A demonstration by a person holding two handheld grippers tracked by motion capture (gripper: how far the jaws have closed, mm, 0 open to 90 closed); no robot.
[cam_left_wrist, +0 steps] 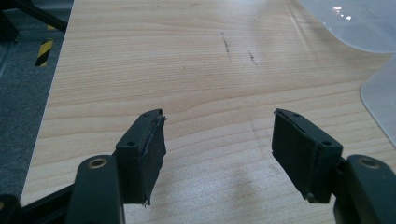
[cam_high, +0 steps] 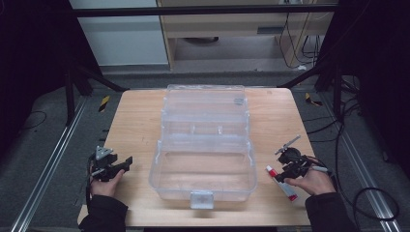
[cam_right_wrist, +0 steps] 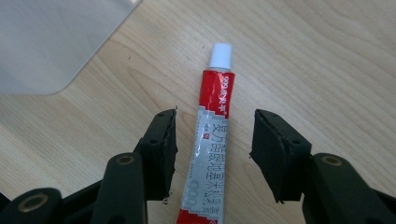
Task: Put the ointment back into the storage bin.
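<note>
centrally, the wooden table carries a large clear plastic box with its lid thrown back and a latch on the near wall. well to the box's left, the left tongs rest in a hand low over bare wood, jaws wide with nothing between them. to the box's right, the right tongs straddle a red-and-silver tube with a white cap, lying flat on the table near the right edge; both pads stand apart from the tube, a gap showing on each side.
</note>
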